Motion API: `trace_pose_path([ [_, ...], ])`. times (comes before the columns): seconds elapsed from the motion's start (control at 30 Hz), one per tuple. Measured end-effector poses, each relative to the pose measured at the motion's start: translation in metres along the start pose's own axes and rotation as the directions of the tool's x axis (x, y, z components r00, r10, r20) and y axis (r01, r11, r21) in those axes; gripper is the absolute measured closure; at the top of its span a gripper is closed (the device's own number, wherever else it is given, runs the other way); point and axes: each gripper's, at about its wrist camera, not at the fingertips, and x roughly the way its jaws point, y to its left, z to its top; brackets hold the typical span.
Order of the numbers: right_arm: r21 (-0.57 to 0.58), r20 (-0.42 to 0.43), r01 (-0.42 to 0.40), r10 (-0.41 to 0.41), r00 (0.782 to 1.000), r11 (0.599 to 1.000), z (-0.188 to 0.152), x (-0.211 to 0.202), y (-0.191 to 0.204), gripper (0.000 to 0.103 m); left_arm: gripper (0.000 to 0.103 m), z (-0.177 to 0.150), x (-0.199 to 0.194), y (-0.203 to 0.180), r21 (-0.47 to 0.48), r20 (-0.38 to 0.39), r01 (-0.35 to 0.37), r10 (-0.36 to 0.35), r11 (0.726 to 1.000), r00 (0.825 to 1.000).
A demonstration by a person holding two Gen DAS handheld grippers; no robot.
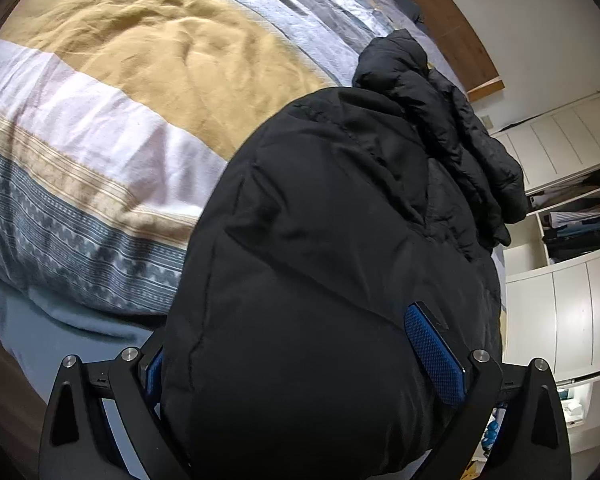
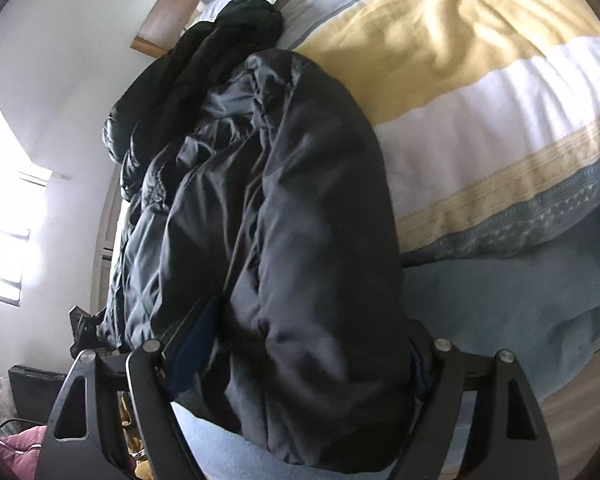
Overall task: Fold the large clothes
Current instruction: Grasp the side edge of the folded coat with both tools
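A bulky black puffer jacket [image 1: 320, 220] lies folded in a thick bundle on the bed, near its edge. In the left wrist view its near end fills the gap of my left gripper [image 1: 288, 328], whose jaws stand wide. The blue right pad [image 1: 432, 352] shows a bare face beside the cloth. In the right wrist view the same jacket [image 2: 284, 200] lies between the wide jaws of my right gripper [image 2: 312, 320]; the cloth hides its right finger. More black quilted cloth [image 1: 460, 140] is heaped at the jacket's far end; I cannot tell whether it is a separate garment.
The bed carries a striped duvet [image 1: 140, 60] in yellow, white and blue-grey, over a blue sheet [image 2: 500, 300]. A wooden headboard [image 1: 440, 12] stands at the far end. A white wardrobe [image 1: 572, 200] with open shelves flanks the bed. A bright window [image 2: 8, 220] and a pink garment [image 2: 20, 444] lie left.
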Motion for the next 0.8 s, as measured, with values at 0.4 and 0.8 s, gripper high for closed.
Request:
trace_pose_path([
  [0.4, -0.071, 0.025, -0.075, 0.077, 0.997, 0.995, -0.010, -0.005, 0.018, 0.040, 0.031, -0.009, -0.009, -0.002, -0.013, 0.035, 0.024, -0.023, 1.000, 0.999],
  [0.8, -0.048, 0.025, -0.083, 0.084, 0.996, 0.995, -0.011, 0.008, 0.016, 0.063, 0.035, -0.014, -0.003, -0.010, -0.001, 0.035, 0.025, -0.025, 1.000, 0.999],
])
